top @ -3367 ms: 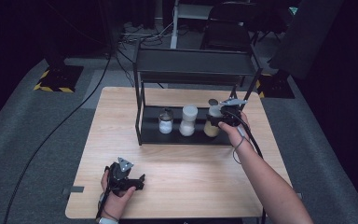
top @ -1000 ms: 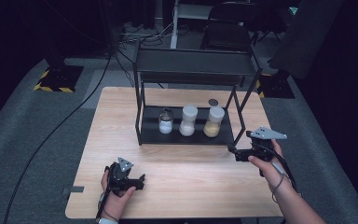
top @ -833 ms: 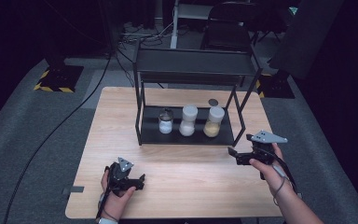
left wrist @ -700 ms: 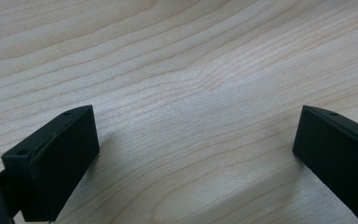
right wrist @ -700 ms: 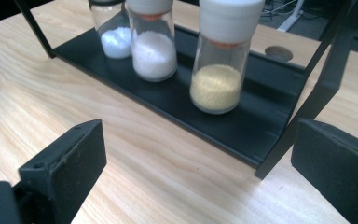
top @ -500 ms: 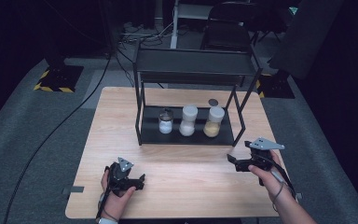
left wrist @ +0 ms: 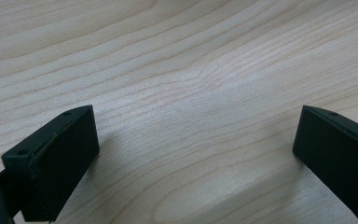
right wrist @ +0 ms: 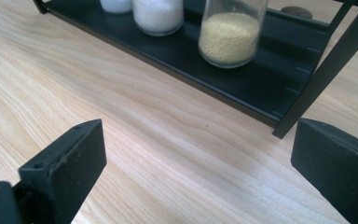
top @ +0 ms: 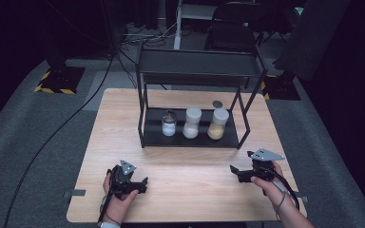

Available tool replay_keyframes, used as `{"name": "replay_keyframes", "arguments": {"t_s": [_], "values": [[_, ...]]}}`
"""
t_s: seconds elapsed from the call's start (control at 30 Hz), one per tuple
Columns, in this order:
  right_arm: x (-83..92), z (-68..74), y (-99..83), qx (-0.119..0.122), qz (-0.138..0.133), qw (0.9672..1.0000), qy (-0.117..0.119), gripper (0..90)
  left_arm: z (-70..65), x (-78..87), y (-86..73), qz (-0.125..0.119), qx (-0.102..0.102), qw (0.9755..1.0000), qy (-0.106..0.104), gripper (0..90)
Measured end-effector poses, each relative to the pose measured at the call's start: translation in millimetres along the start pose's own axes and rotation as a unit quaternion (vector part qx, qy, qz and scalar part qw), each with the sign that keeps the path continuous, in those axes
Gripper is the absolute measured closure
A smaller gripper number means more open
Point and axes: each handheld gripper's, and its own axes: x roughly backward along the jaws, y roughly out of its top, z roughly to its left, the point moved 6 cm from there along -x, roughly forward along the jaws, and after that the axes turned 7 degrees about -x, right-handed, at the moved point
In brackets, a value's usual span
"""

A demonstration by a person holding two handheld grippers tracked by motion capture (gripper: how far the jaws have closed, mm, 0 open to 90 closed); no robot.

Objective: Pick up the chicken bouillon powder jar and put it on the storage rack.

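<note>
Jar (top: 217, 123) of yellow grains, white lid, upright on black shelf (top: 190, 141)

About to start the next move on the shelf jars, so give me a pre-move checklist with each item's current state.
1. Right tongs open, nothing between them: ok.
2. Left tongs open, nothing between them, over bare table: ok.
3. Three jars stand upright on the lower shelf: yellow-grain jar, white-grain jar, small jar: ok.
4. Lids on all three jars: ok for the two taller ones; small jar cannot tell.
5. Rack post stands between the right tongs and the yellow-grain jar's right side: not ok for a straight reach.
</note>
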Motion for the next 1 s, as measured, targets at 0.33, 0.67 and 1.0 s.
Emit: {"name": "replay_keyframes", "arguments": {"t_s": [0.33,0.67,1.0], "values": [[-9.2,3.5,-11.8,0.014,0.019,0.9997,0.0,2.8,0.0,0.0,0.1,0.0,0.0,1.0,0.0,0.3],[-18.6,4.9,-22.3,0.019,0.036,0.999,0.015,2.8,0.0,-0.1,0.2,0.0,0.0,1.0,0.0,0.3],[-24.1,4.6,-32.2,0.011,0.047,0.9987,0.018,2.8,0.0,-0.1,0.2,0.0,0.0,1.0,0.0,0.3]]}}
